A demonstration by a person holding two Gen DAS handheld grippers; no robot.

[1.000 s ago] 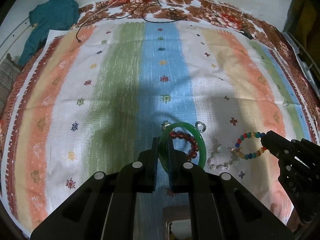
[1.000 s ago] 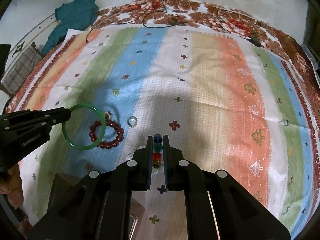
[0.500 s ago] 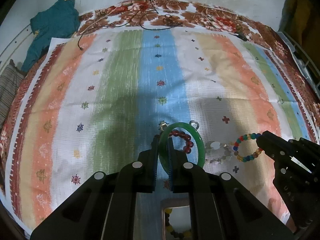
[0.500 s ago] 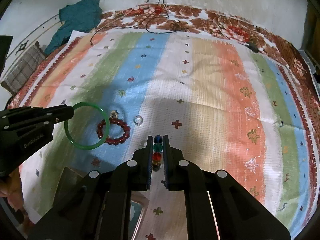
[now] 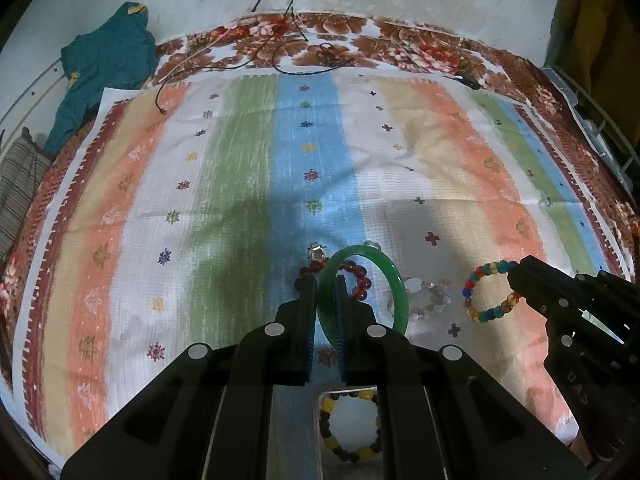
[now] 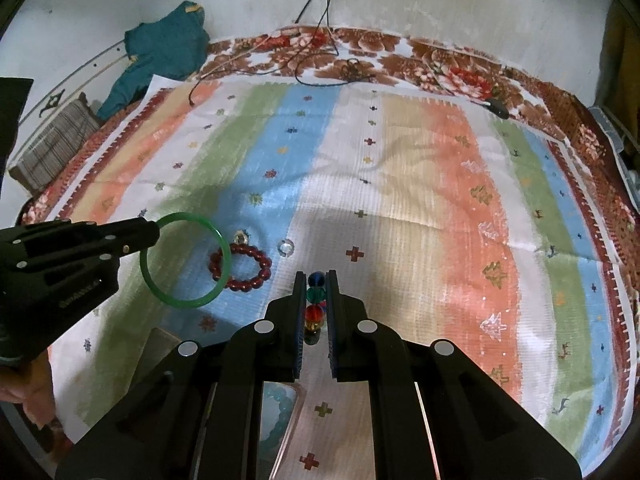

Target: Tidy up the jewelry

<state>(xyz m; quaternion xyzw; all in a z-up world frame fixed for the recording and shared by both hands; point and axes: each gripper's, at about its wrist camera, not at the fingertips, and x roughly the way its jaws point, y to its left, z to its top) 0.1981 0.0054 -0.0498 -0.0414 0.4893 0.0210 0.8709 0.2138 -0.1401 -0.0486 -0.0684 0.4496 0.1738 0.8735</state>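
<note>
a home bedroom: striped bedsheet, floral blanket.

Both tools clamped, angled steeply downward

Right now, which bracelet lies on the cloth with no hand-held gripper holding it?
The dark red round-bead bracelet lies free. The smooth green bangle and the multicoloured bead bracelet are each held in a hand-held gripper.

I see a glossy, glassy green bangle between my left jaws, shiny multicoloured beads between my right ones. Ahead of the jaws lie polished dark-red beads on matt, coarse woven cloth. Both grippers look matt black plastic.
</note>
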